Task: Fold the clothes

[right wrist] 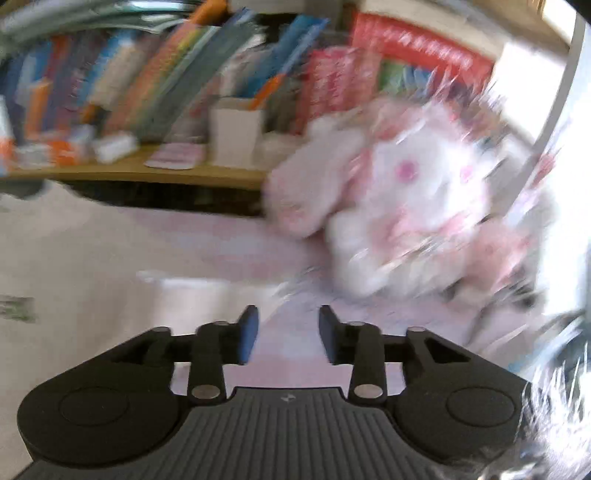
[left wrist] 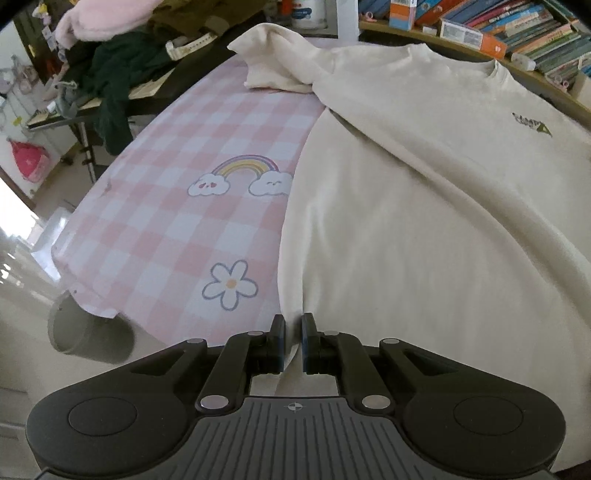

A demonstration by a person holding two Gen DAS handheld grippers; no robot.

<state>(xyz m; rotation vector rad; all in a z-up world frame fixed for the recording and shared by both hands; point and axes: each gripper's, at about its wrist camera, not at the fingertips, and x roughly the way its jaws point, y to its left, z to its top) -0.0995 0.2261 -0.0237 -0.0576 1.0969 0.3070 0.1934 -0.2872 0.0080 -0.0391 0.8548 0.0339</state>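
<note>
The left gripper pinched the soft, limp cream sweatshirt's hem at lower centre; the blurred right gripper apparently gaped, holding nothing.

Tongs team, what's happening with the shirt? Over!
Left tongs shut on shirt hem. Right tongs open, empty. Plush toy ahead of it.

Pink checked bedsheet, crowded wooden bookshelf, dark cluttered side table, pale glossy floor, bright daylight.
</note>
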